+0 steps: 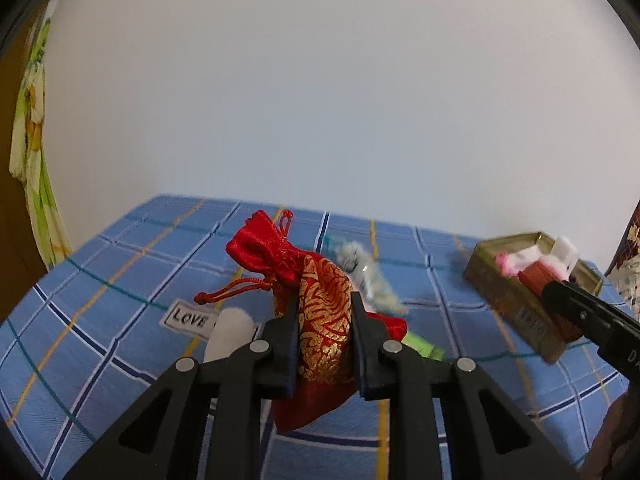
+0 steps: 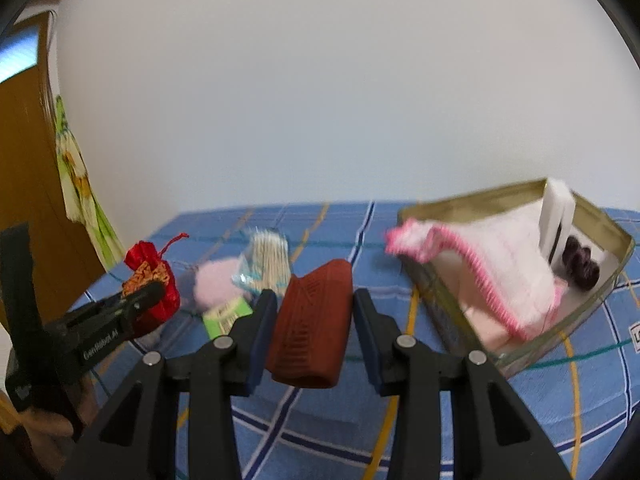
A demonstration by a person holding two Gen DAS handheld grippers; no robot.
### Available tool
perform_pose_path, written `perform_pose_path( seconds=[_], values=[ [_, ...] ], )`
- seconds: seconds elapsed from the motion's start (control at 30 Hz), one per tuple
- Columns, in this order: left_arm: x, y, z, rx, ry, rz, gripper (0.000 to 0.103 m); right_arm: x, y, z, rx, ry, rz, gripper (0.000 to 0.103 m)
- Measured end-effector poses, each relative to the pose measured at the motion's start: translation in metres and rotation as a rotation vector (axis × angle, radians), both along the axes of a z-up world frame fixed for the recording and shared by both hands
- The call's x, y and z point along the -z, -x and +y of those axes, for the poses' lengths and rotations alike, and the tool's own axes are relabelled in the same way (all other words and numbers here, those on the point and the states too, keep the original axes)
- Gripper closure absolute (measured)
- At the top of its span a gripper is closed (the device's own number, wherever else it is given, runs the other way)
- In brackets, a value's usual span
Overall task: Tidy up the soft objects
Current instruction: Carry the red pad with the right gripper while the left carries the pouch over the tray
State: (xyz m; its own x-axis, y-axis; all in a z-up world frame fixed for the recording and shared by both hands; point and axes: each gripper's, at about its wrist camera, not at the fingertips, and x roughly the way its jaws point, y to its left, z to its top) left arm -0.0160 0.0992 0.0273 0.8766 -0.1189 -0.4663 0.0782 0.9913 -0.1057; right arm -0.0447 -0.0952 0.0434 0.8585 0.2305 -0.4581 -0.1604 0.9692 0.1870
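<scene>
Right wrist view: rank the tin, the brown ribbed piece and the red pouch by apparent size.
1. Tin, largest.
2. Brown ribbed piece, though nearness to the camera inflates it.
3. Red pouch, smallest, partly hidden by the left hand-held gripper.

A white patch (image 1: pixel 188 317) on the blue checked cloth (image 1: pixel 100 280), lower left of the left wrist view, reads "LOVE". White lettering on the left gripper (image 2: pixel 145 297), lower left of the right wrist view, is blurred and not reliably legible. Printing on the tin's side (image 1: pixel 530 320) is unreadable.
</scene>
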Motion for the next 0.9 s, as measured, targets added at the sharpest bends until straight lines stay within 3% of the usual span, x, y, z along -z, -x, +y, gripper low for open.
perform_pose_path(
  seconds=[0.2,0.37,0.6,0.9],
  values=[
    [-0.021,0.005,-0.036,0.032,-0.037,-0.066,0.080,-0.016,0.010,-0.025,-0.025,-0.041,-0.116,0.063],
    [-0.029,-0.003,-0.075,0.085,-0.036,-0.086,0.080,-0.020,0.013,-0.057,0.013,-0.050,-0.155,0.063],
    [-0.032,-0.010,-0.125,0.167,-0.061,-0.096,0.080,-0.034,0.025,-0.108,0.175,-0.008,-0.233,0.063],
    [-0.028,-0.012,-0.174,0.254,-0.093,-0.098,0.080,-0.041,0.034,-0.186,0.372,-0.022,-0.258,0.063]
  ],
)
